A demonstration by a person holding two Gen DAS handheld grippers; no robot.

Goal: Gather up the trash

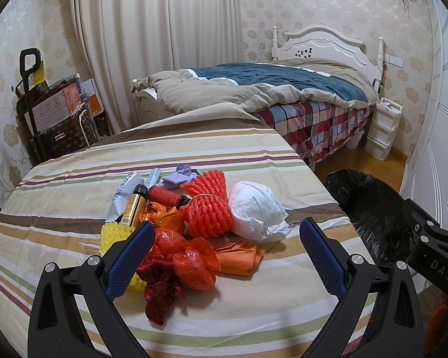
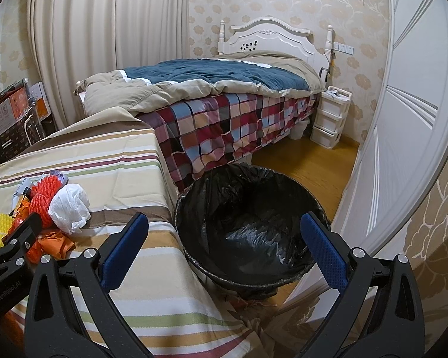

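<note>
A heap of trash lies on the striped tablecloth (image 1: 59, 197): an orange foam net (image 1: 207, 208), a white crumpled bag (image 1: 257, 211), red-orange plastic bags (image 1: 191, 259), a dark red scrap (image 1: 158, 292), a yellow foam net (image 1: 113, 234), a small brown bottle (image 1: 134, 205) and a red spool (image 1: 164, 195). My left gripper (image 1: 227, 235) is open just above the near side of the heap, holding nothing. My right gripper (image 2: 224, 229) is open and empty over the black-lined trash bin (image 2: 251, 223), beside the table's right edge. The white bag (image 2: 68, 205) also shows in the right wrist view.
A bed (image 1: 283, 89) with a plaid sheet stands behind the table. White drawers (image 2: 328, 119) sit by the headboard. Boxes and a cart (image 1: 53, 110) are stacked at the far left. A white wardrobe door (image 2: 403, 149) is close on the right, with wooden floor (image 2: 307, 161) between.
</note>
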